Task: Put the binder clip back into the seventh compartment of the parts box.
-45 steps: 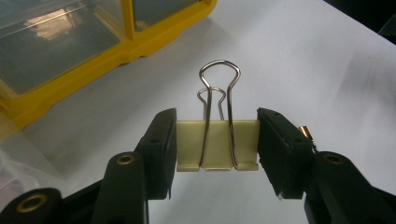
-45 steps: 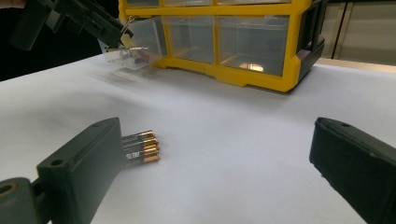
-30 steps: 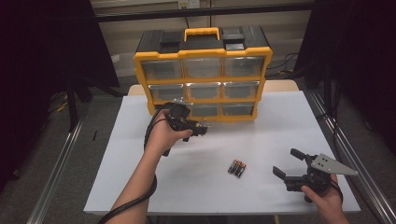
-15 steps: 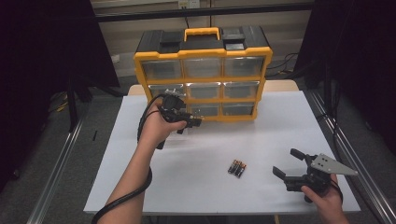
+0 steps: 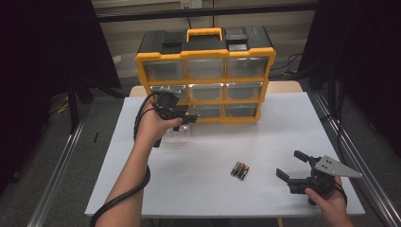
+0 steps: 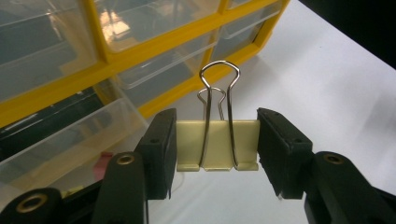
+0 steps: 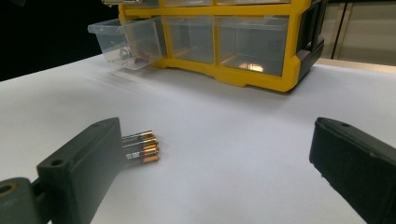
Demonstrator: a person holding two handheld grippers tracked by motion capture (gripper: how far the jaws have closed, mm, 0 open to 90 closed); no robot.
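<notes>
My left gripper is shut on a cream binder clip, its silver wire handles pointing away from me. In the high view the left gripper hovers by the bottom-left of the yellow-and-black drawer organizer, just above a clear drawer that is pulled out. That drawer lies left of the clip and holds small items. Three batteries lie side by side on the white table. My right gripper stands open near the front right, with the batteries just beyond its left jaw.
The organizer stands at the table's far edge with several clear drawers, the pulled-out drawer at its lower left. White tabletop stretches between it and my right hand. Dark curtains and metal rails flank the table.
My left hand has carried the binder clip up and away from me, toward the organizer and over the pulled-out drawer. The right hand has kept still.
</notes>
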